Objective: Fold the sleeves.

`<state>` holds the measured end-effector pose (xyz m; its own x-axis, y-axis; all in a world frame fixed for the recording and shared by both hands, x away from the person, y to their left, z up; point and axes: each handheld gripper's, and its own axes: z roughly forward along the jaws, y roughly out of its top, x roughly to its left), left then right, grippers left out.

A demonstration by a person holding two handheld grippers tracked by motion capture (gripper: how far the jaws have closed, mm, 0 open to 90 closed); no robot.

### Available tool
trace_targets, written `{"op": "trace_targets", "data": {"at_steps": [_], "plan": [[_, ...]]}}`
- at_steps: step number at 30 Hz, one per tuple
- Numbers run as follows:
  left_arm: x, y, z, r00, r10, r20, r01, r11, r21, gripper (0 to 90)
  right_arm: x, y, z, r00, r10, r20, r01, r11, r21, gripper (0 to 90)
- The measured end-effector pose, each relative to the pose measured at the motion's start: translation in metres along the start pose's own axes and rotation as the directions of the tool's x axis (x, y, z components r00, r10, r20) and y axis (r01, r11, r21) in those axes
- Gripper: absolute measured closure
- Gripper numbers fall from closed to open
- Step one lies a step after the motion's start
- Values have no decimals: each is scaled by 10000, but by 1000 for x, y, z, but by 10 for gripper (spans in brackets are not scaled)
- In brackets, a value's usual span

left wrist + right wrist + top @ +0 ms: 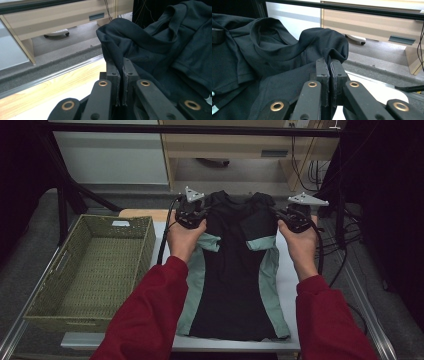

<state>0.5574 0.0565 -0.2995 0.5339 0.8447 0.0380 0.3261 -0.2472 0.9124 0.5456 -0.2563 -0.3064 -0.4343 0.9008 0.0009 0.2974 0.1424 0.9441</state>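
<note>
Centrally in the high view, a black shirt with pale green side panels (235, 270) lies flat on the white table (287, 285). Both claws are clenched on its shoulders: the left claw (192, 212) pinches one, the right claw (295, 215) the other. A green woven basket (95, 265) sits at frame left.

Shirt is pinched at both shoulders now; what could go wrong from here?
The left gripper and right gripper each clamp just a thin fold of the shirt, so it may slip on lifting. The tucked-in sleeves could fall open. The basket sits close on the left; the hem might snag its rim.
</note>
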Motion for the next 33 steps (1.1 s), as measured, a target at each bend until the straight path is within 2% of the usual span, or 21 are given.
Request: {"op": "trace_targets", "data": {"at_steps": [4,13,22,33], "plan": [[1,3,-1,10000,19,-30,-19,10000,-97,864,0,5,-1,9999,-110,17,110,9999,-51,867],[2,1,-1,10000,-48,1,48,10000,-6,864,1,4,0,9998,-182,6,182,9998,20,867],[6,1,-1,9999,-138,-75,137,9998,-132,864,2,10,1,9997,-245,34,245,9997,-38,867],[10,-7,-1,9998,-136,-110,137,9999,89,864,7,4,6,9995,-301,-80,302,9995,104,867]]}}
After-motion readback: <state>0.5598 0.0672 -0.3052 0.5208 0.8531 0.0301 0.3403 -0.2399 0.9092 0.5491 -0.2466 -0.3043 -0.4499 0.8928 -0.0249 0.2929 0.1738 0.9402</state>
